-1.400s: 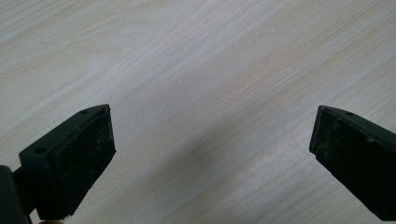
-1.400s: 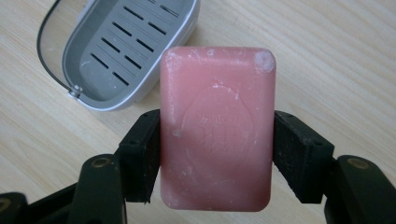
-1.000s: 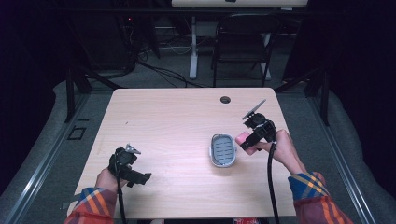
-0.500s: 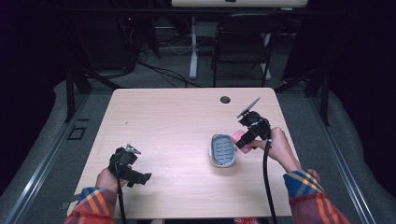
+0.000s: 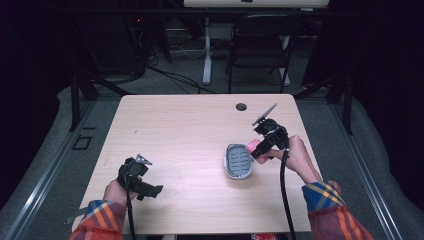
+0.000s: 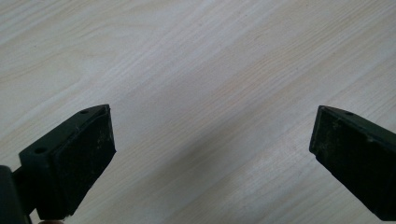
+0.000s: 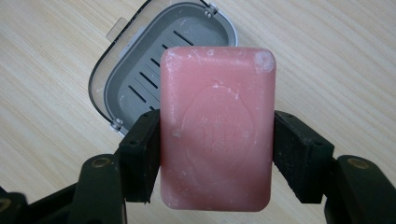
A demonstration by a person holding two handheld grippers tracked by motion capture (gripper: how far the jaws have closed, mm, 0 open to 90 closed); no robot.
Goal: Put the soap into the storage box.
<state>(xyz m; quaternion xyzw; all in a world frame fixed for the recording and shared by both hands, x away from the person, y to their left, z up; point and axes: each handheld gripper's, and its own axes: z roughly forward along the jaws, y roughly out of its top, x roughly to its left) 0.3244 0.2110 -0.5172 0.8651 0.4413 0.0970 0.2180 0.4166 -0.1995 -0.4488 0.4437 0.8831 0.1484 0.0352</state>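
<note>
Right gripper (image 7: 217, 140) clamps pink soap (image 7: 216, 126); grey dish (image 7: 154, 70) lies beyond its jaws. Left gripper (image 6: 210, 154) gapes over bare table (image 6: 210, 70).

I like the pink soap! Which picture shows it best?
The right gripper view: the soap looks big there, squeezed between the right gripper's jaws above the grey soap dish. In the high view it is a small pink spot. The left gripper view shows bare table.

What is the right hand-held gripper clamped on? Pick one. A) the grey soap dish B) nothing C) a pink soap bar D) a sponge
C: in the right gripper view the jaws of the right hand-held gripper press both sides of the pink soap bar, held above the grey soap dish.
</note>
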